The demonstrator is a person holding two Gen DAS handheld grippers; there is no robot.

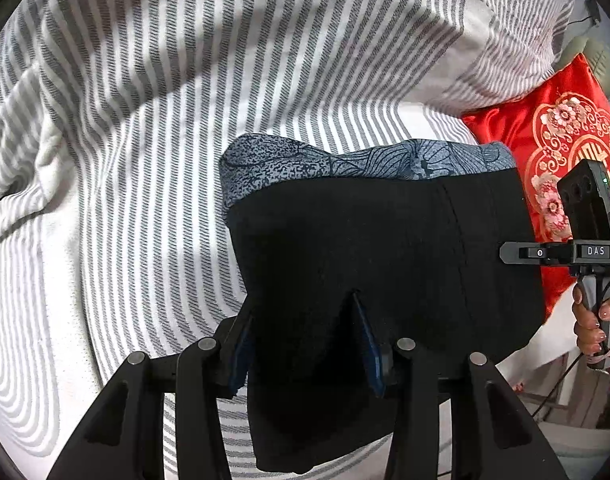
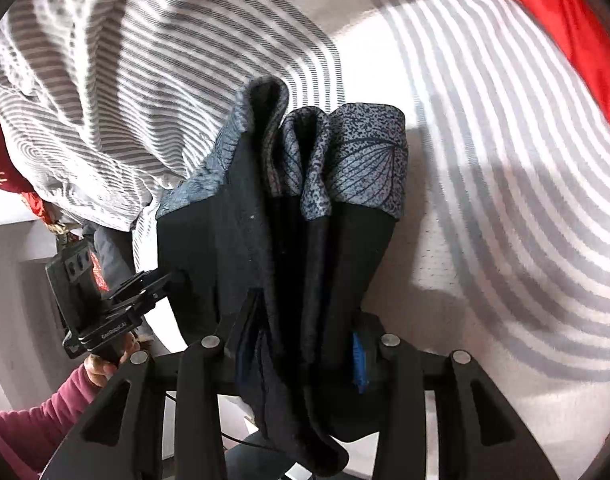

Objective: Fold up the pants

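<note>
Left wrist view: my left gripper [image 1: 301, 344] and right gripper [image 2: 305, 344] both clamp the black pants with grey leaf-print waistband [image 1: 377, 248], lifted above the grey-striped bedsheet [image 1: 145, 160]. Bunched layers may slip free, I reckon.

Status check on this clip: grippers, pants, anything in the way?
Left gripper and right gripper both shut on pants. Pants bunched, held up over striped bedding. Red pillow beside them; nothing blocking.

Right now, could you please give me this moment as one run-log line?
left gripper: shut on pants | right gripper: shut on pants | pants: bunched, held over striped bedding | red cushion: beside
</note>
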